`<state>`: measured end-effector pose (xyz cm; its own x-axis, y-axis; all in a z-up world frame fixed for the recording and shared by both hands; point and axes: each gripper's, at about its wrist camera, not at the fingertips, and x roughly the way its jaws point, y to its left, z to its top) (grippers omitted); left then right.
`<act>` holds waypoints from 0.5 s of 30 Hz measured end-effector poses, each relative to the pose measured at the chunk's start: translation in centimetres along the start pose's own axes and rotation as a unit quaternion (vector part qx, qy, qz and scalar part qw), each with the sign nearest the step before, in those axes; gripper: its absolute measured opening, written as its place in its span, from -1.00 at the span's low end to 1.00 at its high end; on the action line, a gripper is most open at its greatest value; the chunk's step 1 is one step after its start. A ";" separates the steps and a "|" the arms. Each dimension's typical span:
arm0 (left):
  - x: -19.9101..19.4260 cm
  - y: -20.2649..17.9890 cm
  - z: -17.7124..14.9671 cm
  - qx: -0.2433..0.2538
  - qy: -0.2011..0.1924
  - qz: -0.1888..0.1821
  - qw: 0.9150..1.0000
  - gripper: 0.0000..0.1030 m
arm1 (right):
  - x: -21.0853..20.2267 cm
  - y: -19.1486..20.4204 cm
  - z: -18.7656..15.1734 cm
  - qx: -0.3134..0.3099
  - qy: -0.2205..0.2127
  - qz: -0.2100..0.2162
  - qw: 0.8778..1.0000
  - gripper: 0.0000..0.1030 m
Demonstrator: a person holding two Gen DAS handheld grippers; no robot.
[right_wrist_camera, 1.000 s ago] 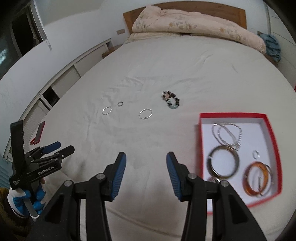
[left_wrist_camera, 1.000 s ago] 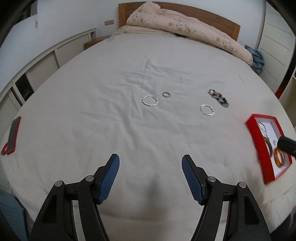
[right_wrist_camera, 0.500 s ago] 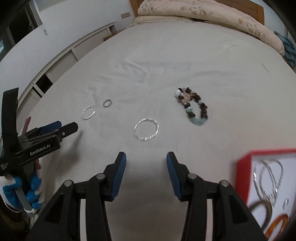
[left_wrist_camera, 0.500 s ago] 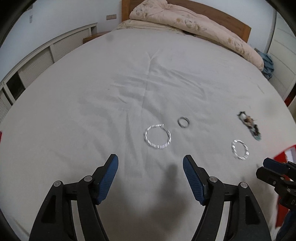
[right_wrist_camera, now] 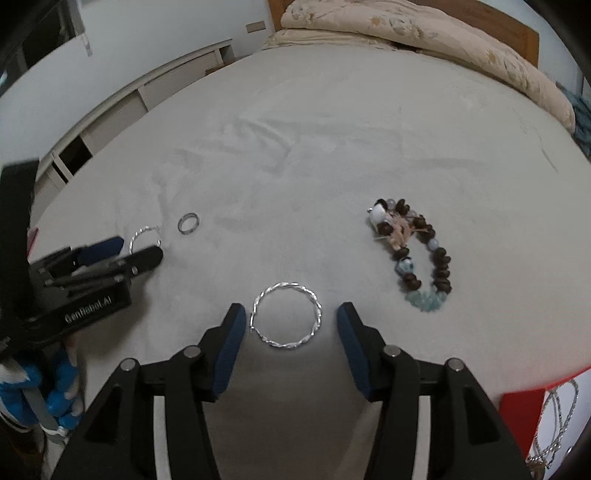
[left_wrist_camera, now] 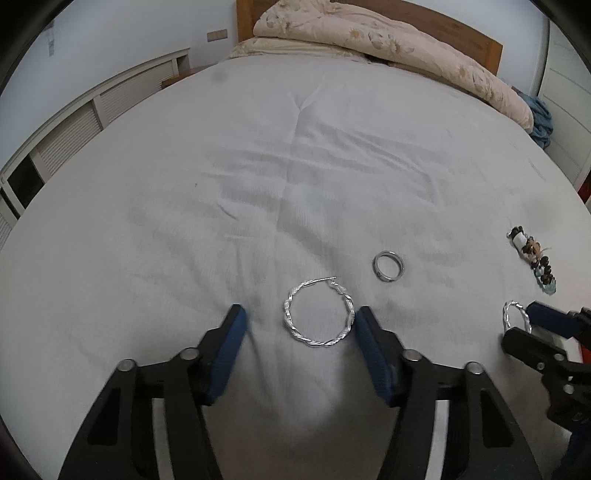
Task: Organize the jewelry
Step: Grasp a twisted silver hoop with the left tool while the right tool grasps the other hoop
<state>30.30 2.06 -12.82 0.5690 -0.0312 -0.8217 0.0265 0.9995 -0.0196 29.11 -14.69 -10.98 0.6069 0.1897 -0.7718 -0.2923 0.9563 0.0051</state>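
Note:
On the white bedsheet lie two twisted silver hoop earrings, a small silver ring and a beaded bracelet. My left gripper is open with one hoop between its fingertips on the sheet. The ring lies just beyond, to the right. My right gripper is open with the other hoop between its fingertips. The bracelet lies to its right. In the right wrist view the left gripper stands by its hoop and the ring.
A red tray holding silver chains sits at the lower right of the right wrist view. A folded quilt and wooden headboard lie at the far end of the bed. White cabinets run along the left wall.
Both grippers have moved forward and down toward the sheet. Each now has a silver hoop between its open fingers. The red tray has slid mostly out of view.

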 end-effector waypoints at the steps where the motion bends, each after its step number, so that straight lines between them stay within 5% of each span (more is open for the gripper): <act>1: 0.2 0.0 0.0 -0.003 -0.001 0.000 1.000 -0.05 | 0.1 0.1 -0.1 -0.004 0.000 -0.002 1.000 -0.25; 4: 0.1 0.2 0.1 -0.006 -0.002 -0.002 1.000 -0.27 | 0.0 0.1 -0.1 -0.005 -0.002 -0.002 1.000 -0.25; 15: -2.8 -0.2 -0.6 -0.010 -0.007 -0.013 1.000 -0.28 | -4.2 -0.2 -0.7 0.011 -0.029 0.022 0.999 -0.26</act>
<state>28.21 1.96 -10.91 0.5798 -0.0576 -0.8127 0.0250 0.9983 -0.0529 26.07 -15.87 -8.16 0.6363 0.2434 -0.7320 -0.3029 0.9515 0.0530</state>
